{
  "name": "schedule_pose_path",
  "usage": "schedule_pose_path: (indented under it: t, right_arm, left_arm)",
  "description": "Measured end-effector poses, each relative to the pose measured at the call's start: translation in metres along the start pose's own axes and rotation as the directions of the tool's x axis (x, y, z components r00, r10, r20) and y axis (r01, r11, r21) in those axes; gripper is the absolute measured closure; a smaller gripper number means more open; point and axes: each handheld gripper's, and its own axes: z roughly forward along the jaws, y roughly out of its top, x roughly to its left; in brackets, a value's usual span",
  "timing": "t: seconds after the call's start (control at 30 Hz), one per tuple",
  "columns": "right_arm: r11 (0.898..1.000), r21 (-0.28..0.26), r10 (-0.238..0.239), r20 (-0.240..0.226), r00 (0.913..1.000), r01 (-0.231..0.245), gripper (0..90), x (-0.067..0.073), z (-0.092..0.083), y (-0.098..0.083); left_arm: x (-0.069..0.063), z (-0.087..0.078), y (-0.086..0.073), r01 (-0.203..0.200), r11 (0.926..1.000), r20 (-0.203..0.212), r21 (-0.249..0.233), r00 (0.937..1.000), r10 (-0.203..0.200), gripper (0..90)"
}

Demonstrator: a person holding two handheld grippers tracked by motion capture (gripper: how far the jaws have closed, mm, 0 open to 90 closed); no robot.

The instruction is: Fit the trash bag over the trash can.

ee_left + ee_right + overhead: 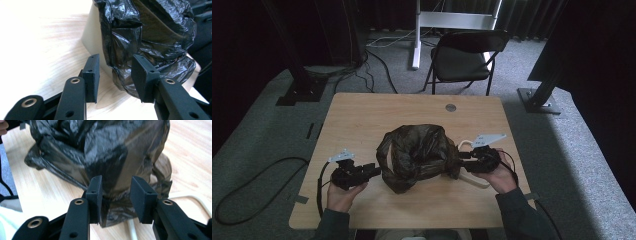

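A crumpled black plastic bag lies draped over a cream container in the middle of the wooden table. A thin cream handle loop sticks out at the bag's right side. My left gripper is at the bag's left edge, and in the left gripper view its jaws stand apart around a hanging fold of the bag. My right gripper is at the bag's right edge, and in the right gripper view its jaws are spread with a fold of the bag between them, not pinched.
A round metal grommet sits near the table's far edge. A black folding chair stands behind the table. Cables lie on the carpet at the left. Black stand legs rise at both sides.
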Motion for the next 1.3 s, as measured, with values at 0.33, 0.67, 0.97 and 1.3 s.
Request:
schedule_pose_path:
  t: [0.33,0.67,0.97,1.3]
  right_arm:
    - [0.999,-0.049,-0.016,-0.011,0.9998,0.015,60.0,0.007,0.002,0.021]
    - [0.998,-0.057,-0.038,-0.034,0.9987,0.036,57.5,0.016,0.014,0.036]
    - [0.999,-0.033,-0.043,-0.020,0.9989,0.042,59.1,0.016,0.024,0.037]
    - [0.999,-0.016,-0.047,0.006,0.9989,0.047,69.1,0.015,0.027,0.036]
  left_arm:
    - [-0.032,-0.008,0.021,-0.092,0.9951,0.051,-0.036,0.9943,0.094,58.4]
    - [-0.060,0.014,0.040,-0.136,0.9905,0.090,-0.017,0.9864,0.137,55.1]
    - [-0.066,0.032,0.044,-0.130,0.9915,0.028,0.002,0.9911,0.130,54.6]
    - [-0.061,0.031,0.045,-0.133,0.9910,0.003,-0.017,0.9911,0.133,84.0]
